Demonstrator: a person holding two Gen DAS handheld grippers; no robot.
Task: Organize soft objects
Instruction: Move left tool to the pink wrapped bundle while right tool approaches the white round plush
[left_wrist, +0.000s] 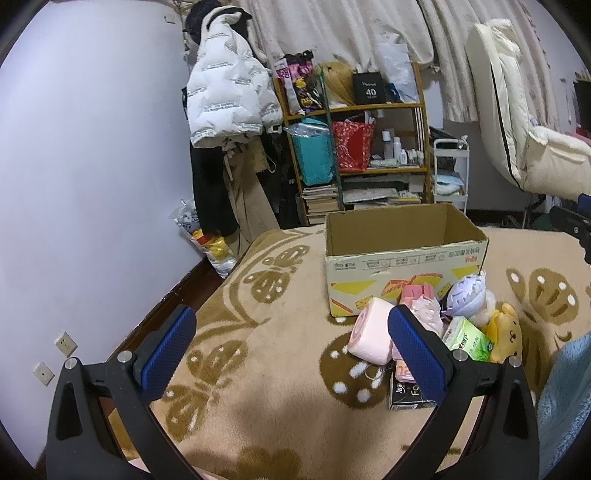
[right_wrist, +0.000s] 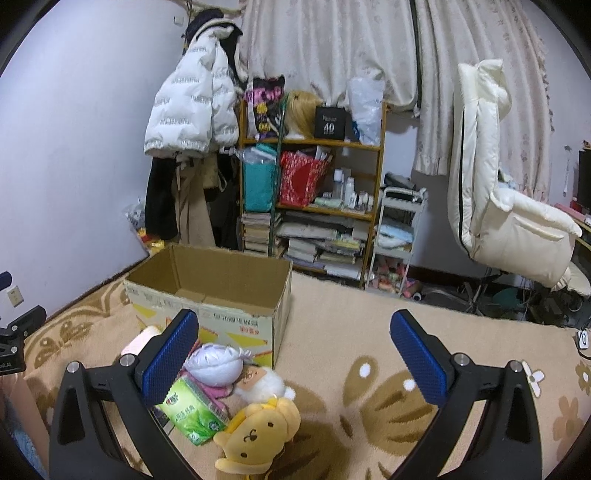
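Behind the bed you see a white puffer jacket hanging on the wall, a wooden shelf packed with bags and books, a small white cart beside it, a cream reclining chair at your right, pale curtains across the back

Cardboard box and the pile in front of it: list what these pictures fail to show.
- Cardboard box floor: both views, hidden by its own near wall; whether it holds anything is unknown.
- Black packet: left wrist view, partly covered by the left gripper fingers.
- Pink roll: right wrist view, mostly behind the right gripper fingers.
- Green tissue pack print: too small to read.
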